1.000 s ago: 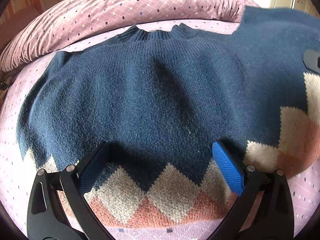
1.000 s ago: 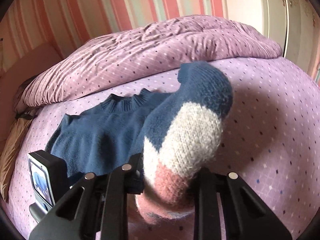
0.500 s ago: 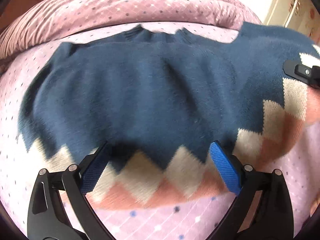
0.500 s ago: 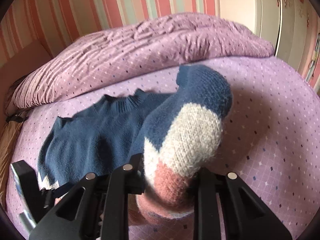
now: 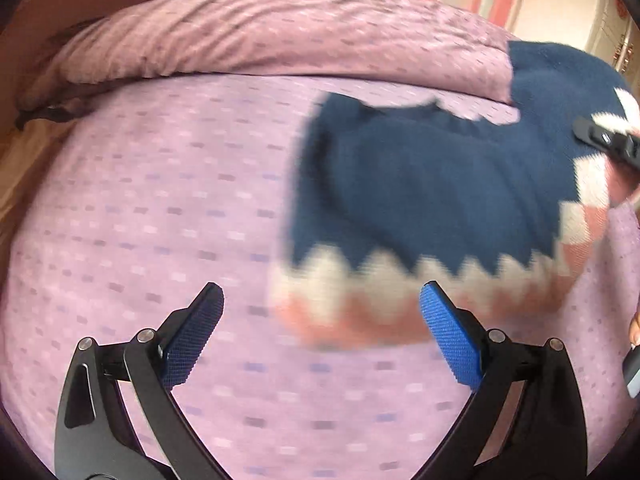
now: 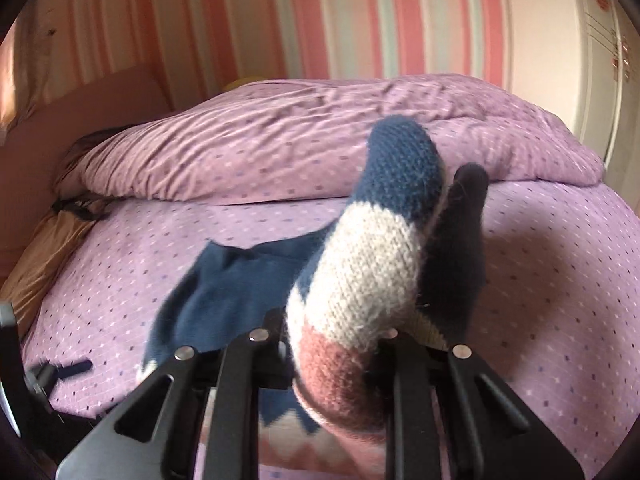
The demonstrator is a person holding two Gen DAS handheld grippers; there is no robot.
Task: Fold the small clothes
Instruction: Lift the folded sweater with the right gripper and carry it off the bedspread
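One bed fills both views, covered in a lilac sheet with small dots, and it is the landmark here. At its far side, against the striped pink wall, lies one rumpled duvet in the same dotted lilac.

One sweater is on the bed, navy with a cream-and-pink zigzag band along the hem. Its body lies spread on the sheet just short of the duvet, neckline toward the duvet and hem toward the camera. The left wrist view is blurred, so fine detail of the knit is lost there. One end of the sweater is lifted off the bed: in the right wrist view a bunched fold of navy, cream and pink stands up above the sheet.

Two grippers, one per hand. The right hand-held gripper is clamped on that raised fold, fingers drawn in tight against the knit. The left hand-held gripper is spread wide and holds nothing; its two blue-padded fingers hover over the bed, the right-side pad just at the hem, the other over bare sheet.
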